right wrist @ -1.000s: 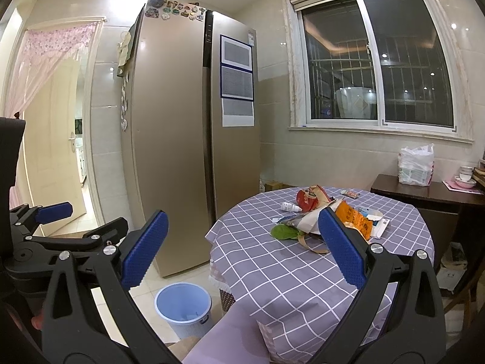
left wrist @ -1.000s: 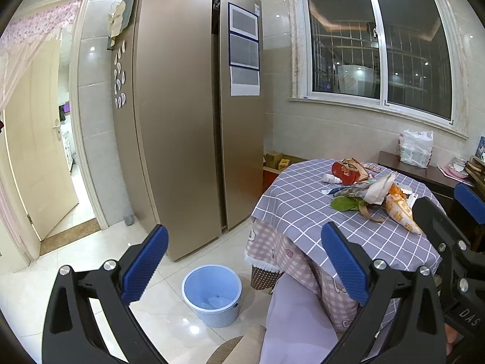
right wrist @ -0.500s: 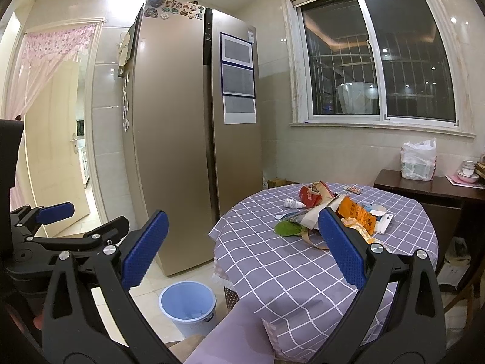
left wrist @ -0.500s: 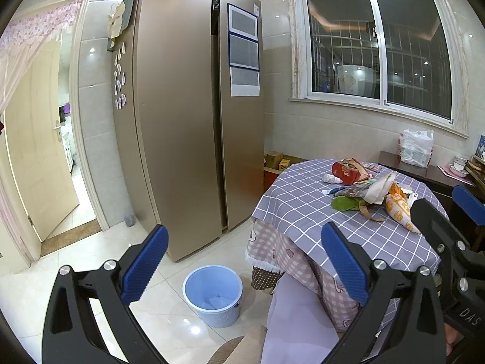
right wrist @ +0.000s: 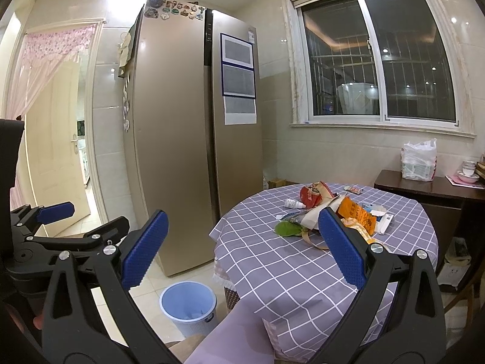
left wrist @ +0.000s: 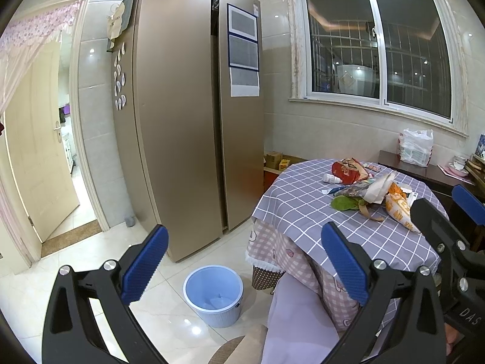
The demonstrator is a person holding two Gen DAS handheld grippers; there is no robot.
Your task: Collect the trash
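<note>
Left wrist view: left gripper [left wrist: 244, 265] spread wide, nothing between the pads, held above the floor.
Right wrist view: right gripper [right wrist: 242, 248] spread wide too, empty, held short of the table.
Trash [right wrist: 329, 212]: heap on the round table [right wrist: 272, 261], at 1 o'clock in the right wrist view, 2 o'clock in the left. No gripper touches it.
Heap contents: red bag [left wrist: 347, 171] at the far side, small white bottle [left wrist: 332, 178] lying just left of it, green wrapper [left wrist: 345, 203] at the near edge, orange bag [left wrist: 400, 209] on the right, crumpled paper between.
Bin [left wrist: 213, 291]: light blue, on the floor at 6 o'clock in the left wrist view, just beside the table skirt, in front of the fridge [left wrist: 182, 121]. Some pale scrap at the bottom; can't tell what.
Cloth: purple check with white lines.
Other gripper: right one shows at 3 o'clock in the left wrist view, left one at 9 o'clock in the right wrist view.
Sideboard [right wrist: 424, 188]: dark wood, behind the table at 2 o'clock, white plastic bag [right wrist: 419, 160] on top.
</note>
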